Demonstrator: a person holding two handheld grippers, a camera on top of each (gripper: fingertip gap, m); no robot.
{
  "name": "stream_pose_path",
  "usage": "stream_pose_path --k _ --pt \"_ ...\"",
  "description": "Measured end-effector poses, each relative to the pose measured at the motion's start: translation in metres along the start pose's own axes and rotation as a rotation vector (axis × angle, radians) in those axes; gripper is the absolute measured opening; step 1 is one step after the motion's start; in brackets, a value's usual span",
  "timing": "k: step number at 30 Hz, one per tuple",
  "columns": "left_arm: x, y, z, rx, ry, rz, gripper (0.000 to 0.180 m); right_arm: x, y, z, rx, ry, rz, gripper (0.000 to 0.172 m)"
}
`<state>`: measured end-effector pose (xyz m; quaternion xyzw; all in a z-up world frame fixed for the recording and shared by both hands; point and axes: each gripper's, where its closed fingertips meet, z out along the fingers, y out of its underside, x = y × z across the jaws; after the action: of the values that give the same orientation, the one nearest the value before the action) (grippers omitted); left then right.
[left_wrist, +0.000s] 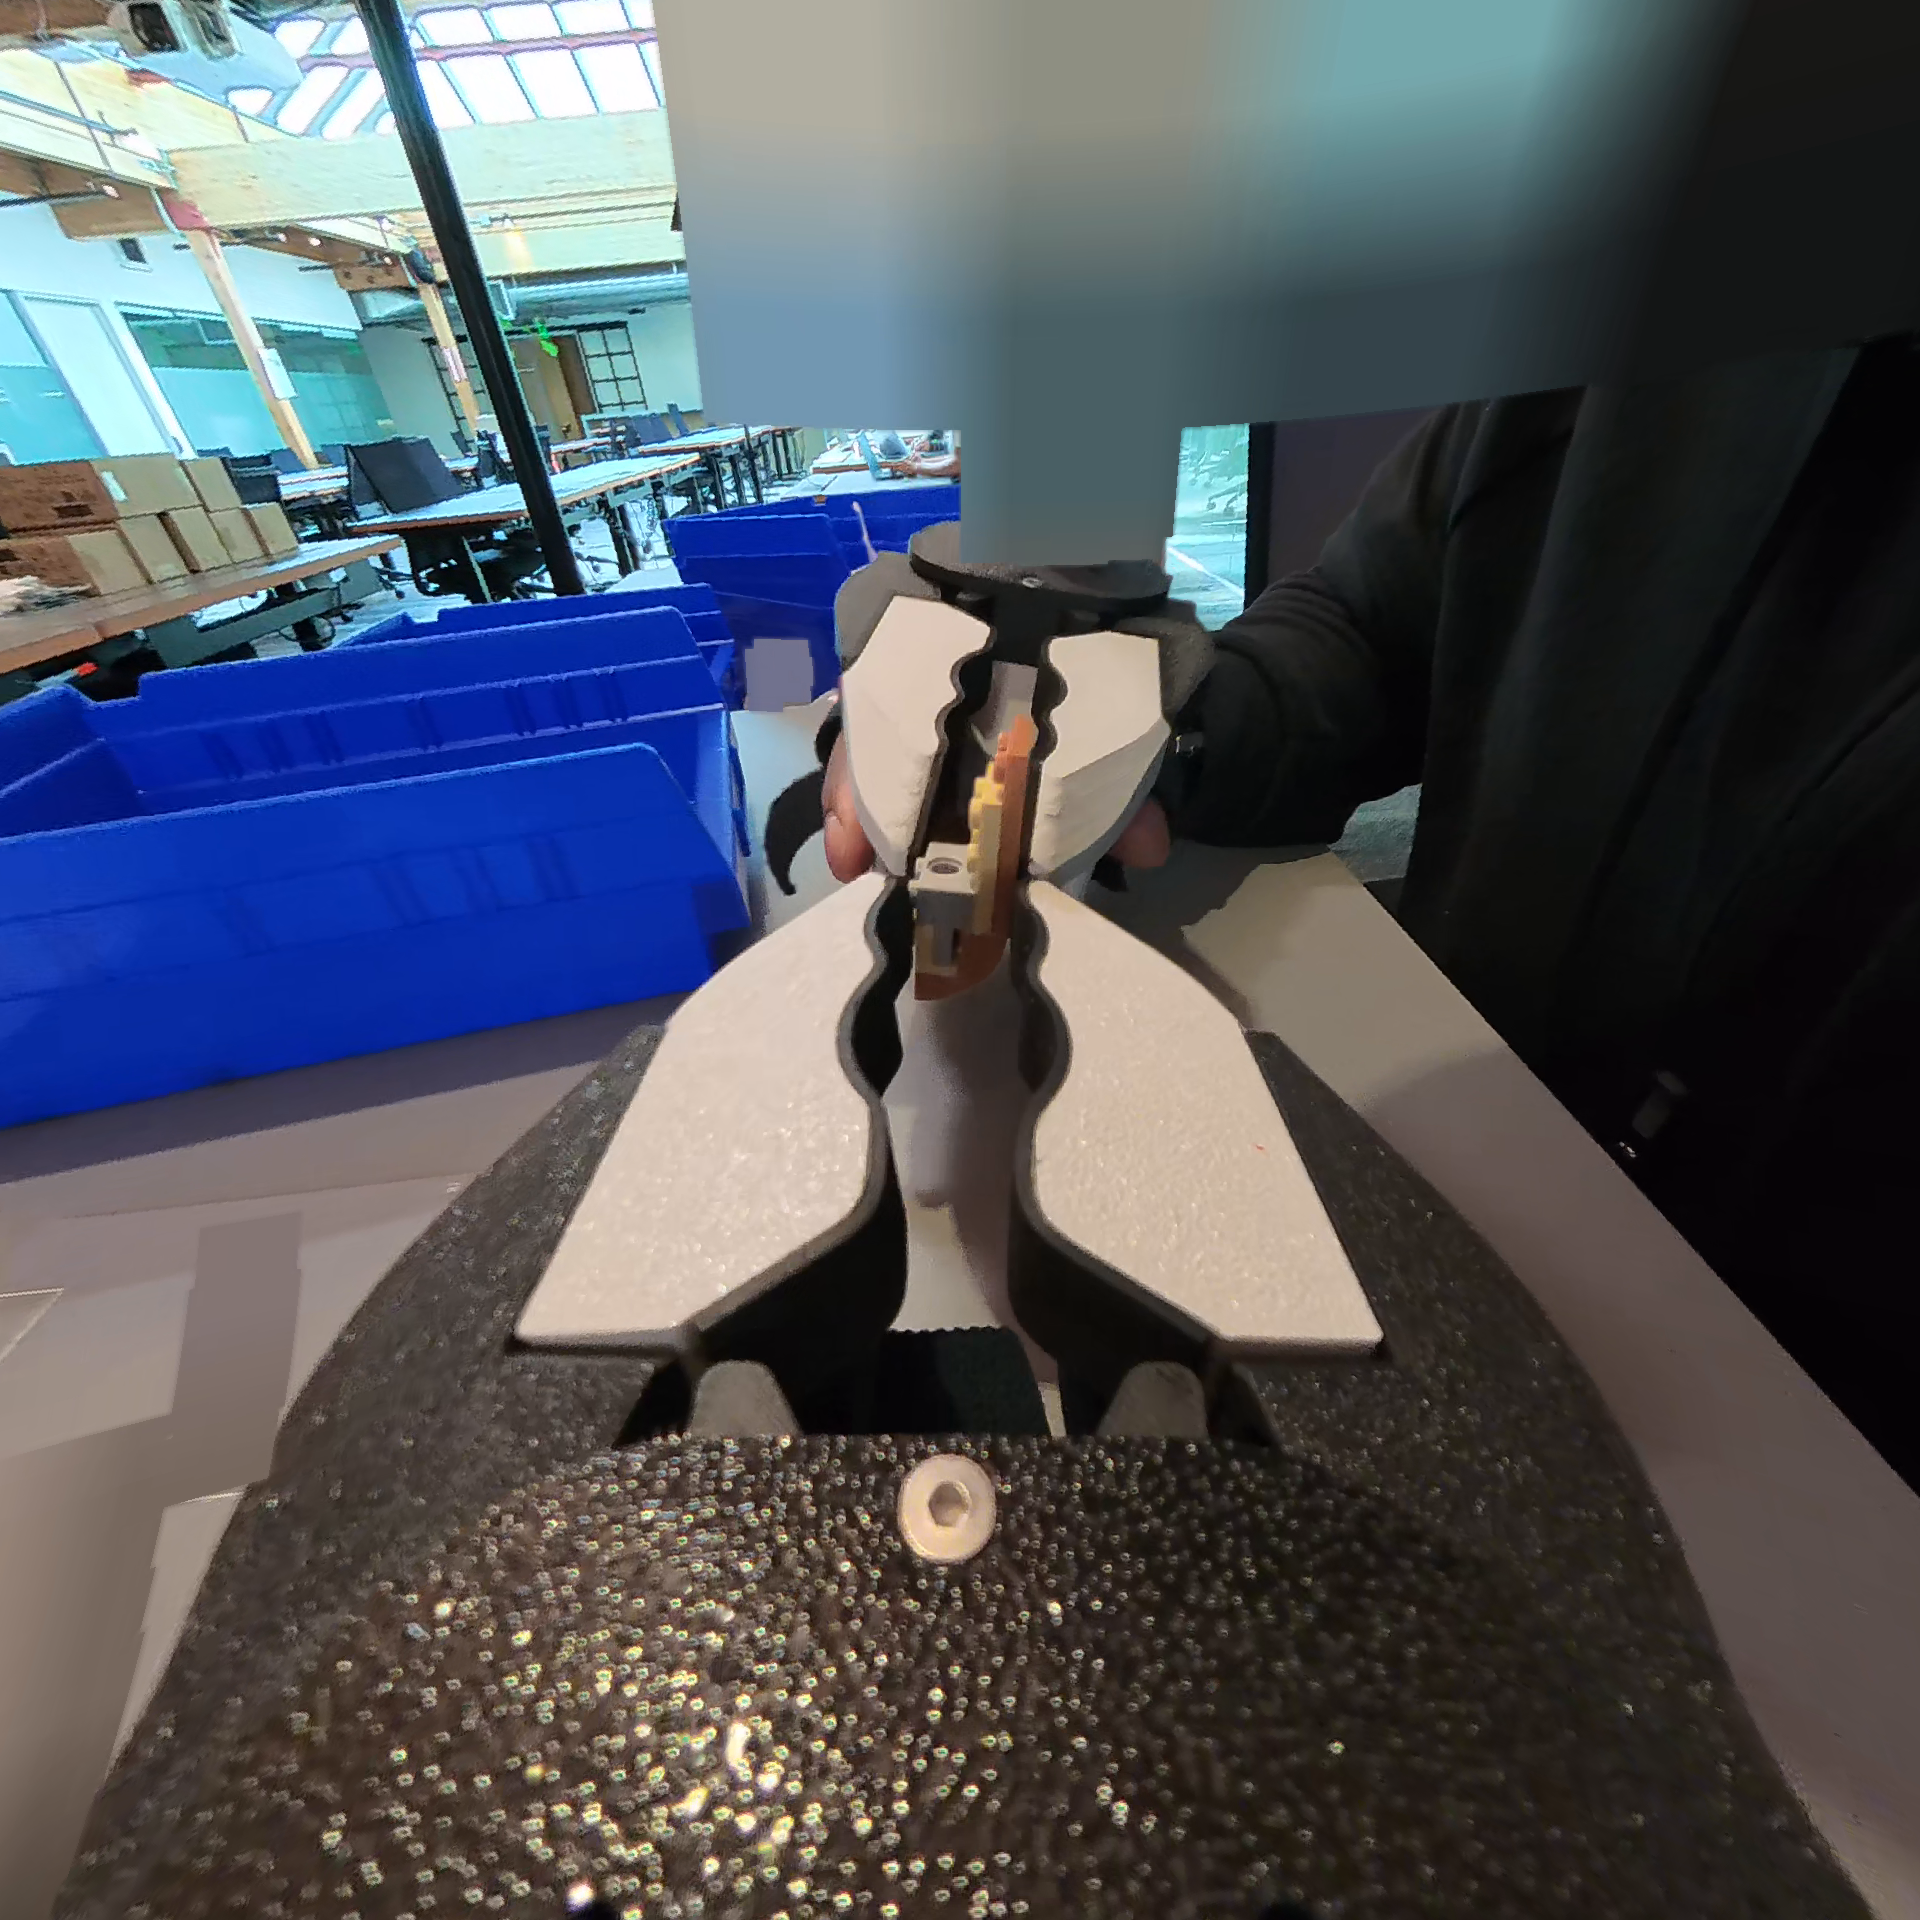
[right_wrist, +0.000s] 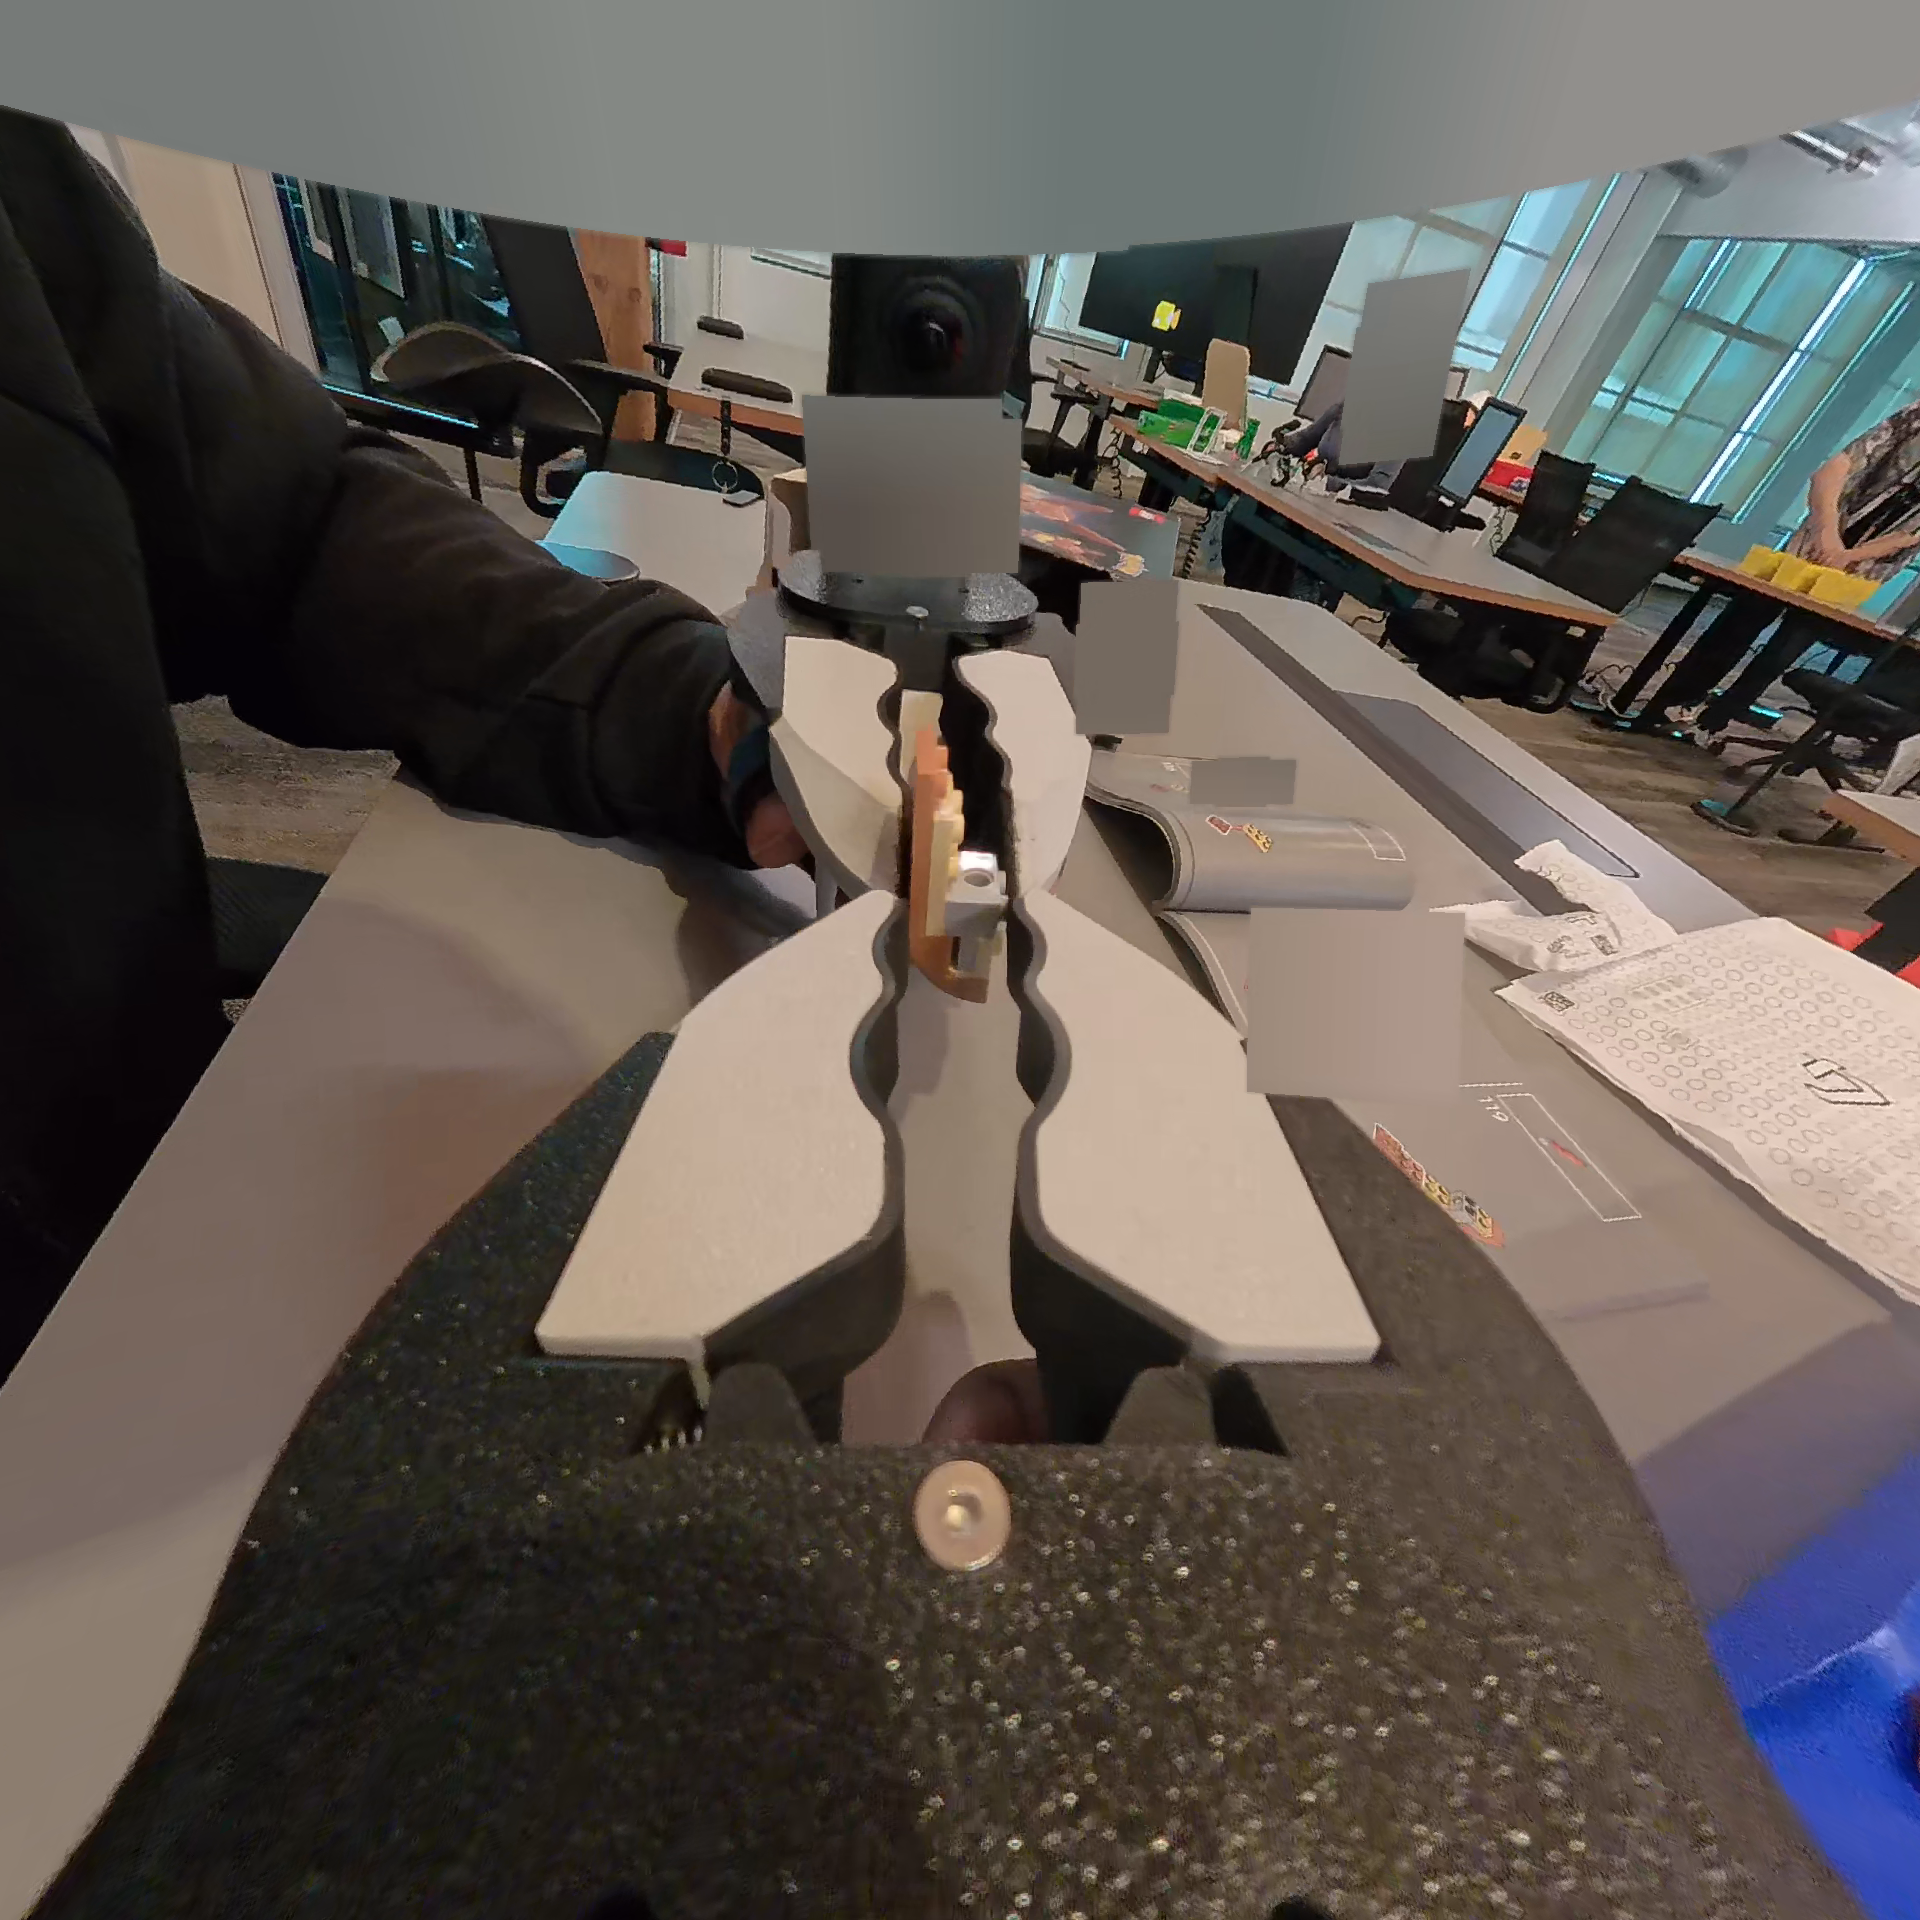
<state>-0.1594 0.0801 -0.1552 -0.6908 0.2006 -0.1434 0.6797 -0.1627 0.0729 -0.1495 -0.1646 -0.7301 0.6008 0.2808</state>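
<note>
Left tool (left_wrist: 954, 914): we see it narrow, tips clamping the brick assembly (left_wrist: 977, 883).
Right tool (right_wrist: 951, 920): also narrow, gripping the same brick assembly (right_wrist: 951, 914) from the opposite end.
Assembly: brown plate, tan and grey bricks, held above the counter (right_wrist: 416, 987).
Left: blue bins (left_wrist: 364, 831).
Right: open booklet (right_wrist: 1299, 862), paper sheets (right_wrist: 1714, 1039).

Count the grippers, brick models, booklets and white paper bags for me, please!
Grippers: 2, the left gripper and the right gripper
Brick model: 1, gripped in both sets of jaws
Booklet: 1, lying open
Paper bags: 2
Total: 6
</note>
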Motion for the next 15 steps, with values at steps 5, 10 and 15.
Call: stream_pose_path --k 5,10,15 --pt "-0.006 -0.003 0.002 0.006 -0.045 -0.044 0.021 0.006 -0.003 -0.003 0.050 0.002 0.082 0.017" --pt "-0.012 -0.013 -0.003 0.038 -0.087 -0.060 0.027 0.014 -0.014 -0.008 0.189 -0.016 0.226 0.017" --pt "-0.012 -0.016 -0.005 0.044 -0.095 -0.071 0.027 0.013 -0.014 -0.006 0.230 -0.043 0.265 0.017"
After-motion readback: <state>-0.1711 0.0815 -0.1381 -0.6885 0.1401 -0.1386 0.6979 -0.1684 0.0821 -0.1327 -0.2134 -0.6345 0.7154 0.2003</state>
